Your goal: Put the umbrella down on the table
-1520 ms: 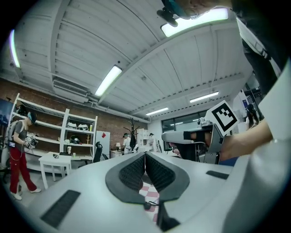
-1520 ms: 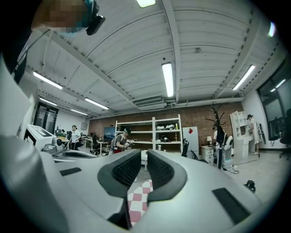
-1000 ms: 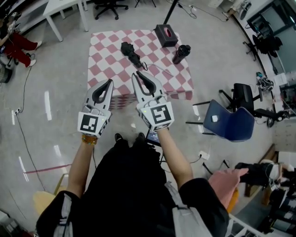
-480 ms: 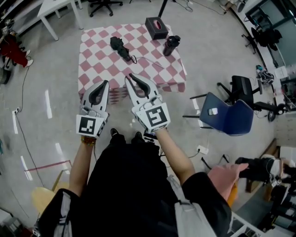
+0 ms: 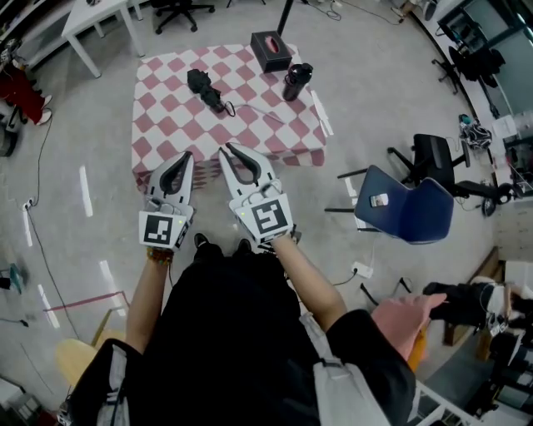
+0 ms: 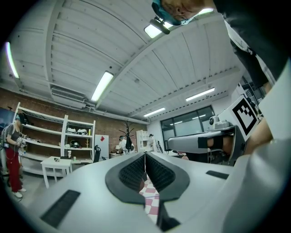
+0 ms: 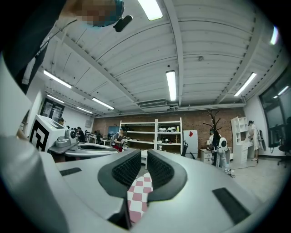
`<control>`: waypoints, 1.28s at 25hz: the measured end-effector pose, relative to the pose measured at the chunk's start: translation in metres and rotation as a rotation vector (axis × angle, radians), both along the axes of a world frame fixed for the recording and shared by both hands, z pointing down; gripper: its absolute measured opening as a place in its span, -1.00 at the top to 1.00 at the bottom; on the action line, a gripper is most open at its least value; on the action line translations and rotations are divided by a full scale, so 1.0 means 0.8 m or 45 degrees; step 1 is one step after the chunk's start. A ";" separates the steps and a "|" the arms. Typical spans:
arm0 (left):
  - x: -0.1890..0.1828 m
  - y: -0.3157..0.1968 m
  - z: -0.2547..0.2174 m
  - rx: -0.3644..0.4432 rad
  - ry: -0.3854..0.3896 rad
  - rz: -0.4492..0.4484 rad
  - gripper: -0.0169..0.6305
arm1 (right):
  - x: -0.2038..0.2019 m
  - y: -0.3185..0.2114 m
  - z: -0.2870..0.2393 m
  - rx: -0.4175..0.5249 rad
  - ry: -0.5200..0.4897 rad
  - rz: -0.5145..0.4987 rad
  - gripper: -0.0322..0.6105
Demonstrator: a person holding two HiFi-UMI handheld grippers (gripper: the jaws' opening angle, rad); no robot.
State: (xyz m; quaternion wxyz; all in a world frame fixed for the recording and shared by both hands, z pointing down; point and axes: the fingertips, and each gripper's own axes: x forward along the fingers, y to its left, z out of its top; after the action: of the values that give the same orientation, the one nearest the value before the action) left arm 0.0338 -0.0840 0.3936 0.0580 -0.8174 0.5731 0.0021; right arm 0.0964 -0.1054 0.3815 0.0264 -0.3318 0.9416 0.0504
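Observation:
A folded black umbrella (image 5: 206, 90) lies on the table with the red-and-white checked cloth (image 5: 166, 125), towards its far left, with its strap trailing right. No gripper touches it. Both grippers are held level over the floor, short of the table's near edge. My left gripper (image 5: 186, 156) (image 6: 145, 154) has its tips pressed together with nothing between them. My right gripper (image 5: 233, 150) (image 7: 143, 154) shows a narrow gap between its pads, through which the checked cloth (image 7: 142, 191) is seen; it holds nothing.
On the table's far side stand a black tissue box (image 5: 271, 50) and a black bottle (image 5: 296, 81). A blue chair (image 5: 408, 212) and a black chair (image 5: 437, 158) are to the right. A white table (image 5: 100, 12) is at the back left, and cables run across the floor.
Both grippers have drawn back from the table and sunk a little. The table now sits farther up and left in the head view. The umbrella has not moved on the cloth.

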 end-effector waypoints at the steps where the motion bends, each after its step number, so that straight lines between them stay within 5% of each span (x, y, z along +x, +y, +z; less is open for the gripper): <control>1: 0.002 -0.001 0.001 0.004 -0.001 0.001 0.90 | 0.002 -0.002 0.000 0.003 -0.003 0.005 0.75; 32: -0.015 -0.018 0.052 -0.090 -0.008 -0.040 0.90 | 0.001 -0.021 0.052 -0.068 0.077 0.041 0.85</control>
State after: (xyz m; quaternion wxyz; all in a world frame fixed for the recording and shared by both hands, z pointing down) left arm 0.0219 -0.0986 0.4356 0.0309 -0.8100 0.5852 -0.0216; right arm 0.0975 -0.1220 0.4227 -0.0120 -0.3459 0.9375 0.0356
